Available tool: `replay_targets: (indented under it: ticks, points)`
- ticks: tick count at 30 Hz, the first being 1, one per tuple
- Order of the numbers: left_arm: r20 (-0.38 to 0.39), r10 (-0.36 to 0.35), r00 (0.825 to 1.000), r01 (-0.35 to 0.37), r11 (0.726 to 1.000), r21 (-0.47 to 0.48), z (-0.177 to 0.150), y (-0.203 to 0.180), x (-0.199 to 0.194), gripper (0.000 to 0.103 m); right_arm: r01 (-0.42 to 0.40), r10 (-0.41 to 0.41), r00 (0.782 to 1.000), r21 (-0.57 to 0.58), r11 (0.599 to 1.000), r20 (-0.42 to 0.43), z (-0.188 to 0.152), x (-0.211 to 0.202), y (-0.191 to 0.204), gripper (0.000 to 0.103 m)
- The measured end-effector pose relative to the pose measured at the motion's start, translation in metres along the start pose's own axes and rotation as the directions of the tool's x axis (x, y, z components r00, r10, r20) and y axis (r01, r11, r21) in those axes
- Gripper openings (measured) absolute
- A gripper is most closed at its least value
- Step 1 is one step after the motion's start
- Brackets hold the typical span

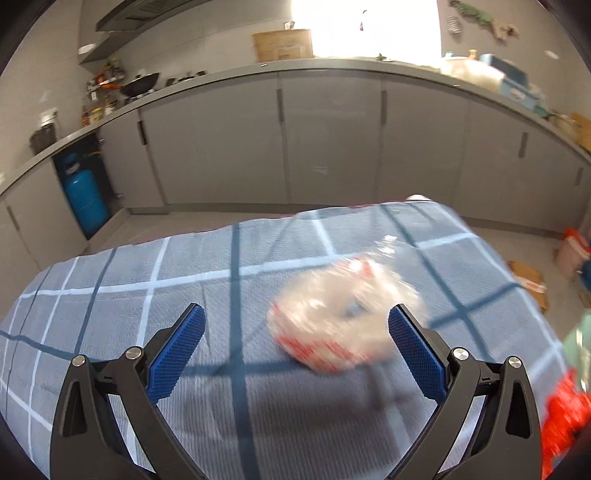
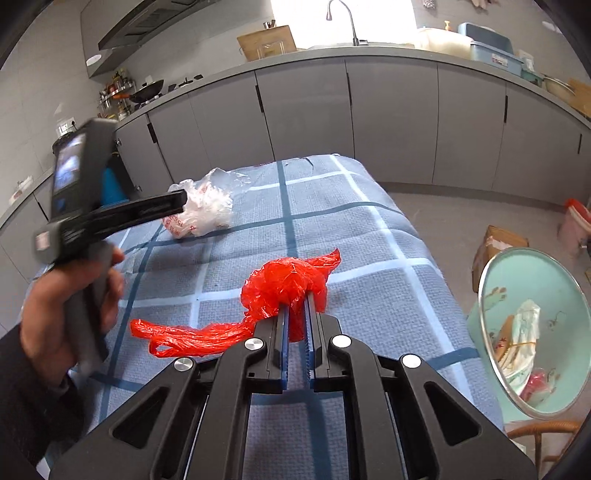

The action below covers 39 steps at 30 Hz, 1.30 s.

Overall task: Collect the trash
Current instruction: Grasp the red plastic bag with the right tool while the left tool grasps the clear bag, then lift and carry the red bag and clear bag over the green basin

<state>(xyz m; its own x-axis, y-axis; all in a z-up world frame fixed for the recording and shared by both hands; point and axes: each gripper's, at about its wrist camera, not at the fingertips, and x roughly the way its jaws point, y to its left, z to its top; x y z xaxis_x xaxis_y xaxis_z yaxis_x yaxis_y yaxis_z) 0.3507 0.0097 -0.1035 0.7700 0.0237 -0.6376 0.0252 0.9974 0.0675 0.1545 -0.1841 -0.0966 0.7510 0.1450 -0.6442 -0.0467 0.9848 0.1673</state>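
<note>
Checked cloth covers the worktop; right gripper fingers pinch a red plastic bag, left gripper fingers wide around a white bag.

Blue-grey checked cloth covers the tabletop in front of me, w/ dark and white grid lines. Behind it, a run of grey cabinets under a long counter. On the counter: wooden cutting board leaning by the bright window, tap next to it, wok on the hob far left w/ a spice rack beside. Blue gas cylinder stands in an open bay at left. Cardboard box on the floor to my right.
</note>
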Motion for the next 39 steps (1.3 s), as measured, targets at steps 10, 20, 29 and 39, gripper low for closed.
replay_targets:
  ticks: [10, 20, 29, 39]
  points:
    - [-0.097, -0.08, 0.992, 0.078, 0.997, -0.016, -0.01, -0.01, 0.032, 0.056, -0.006, 0.006, 1.0, 0.004, 1.0, 0.0, -0.003, -0.004, -0.005, 0.008]
    - [-0.078, -0.127, 0.989, 0.129, 0.991, 0.022, -0.024, -0.016, -0.009, 0.022, 0.01, -0.01, 0.999, 0.007, 1.0, 0.046, 0.0, -0.029, -0.006, 0.008]
    - [-0.005, -0.117, 0.993, 0.117, 0.992, 0.047, -0.052, -0.02, -0.096, 0.022, 0.03, -0.031, 0.996, 0.008, 1.0, 0.082, -0.01, -0.062, -0.011, 0.008]
    - [0.04, -0.114, 0.993, 0.109, 0.988, 0.106, -0.075, -0.034, -0.16, 0.022, 0.047, -0.049, 0.992, 0.014, 0.999, 0.119, -0.021, -0.095, -0.017, 0.008]
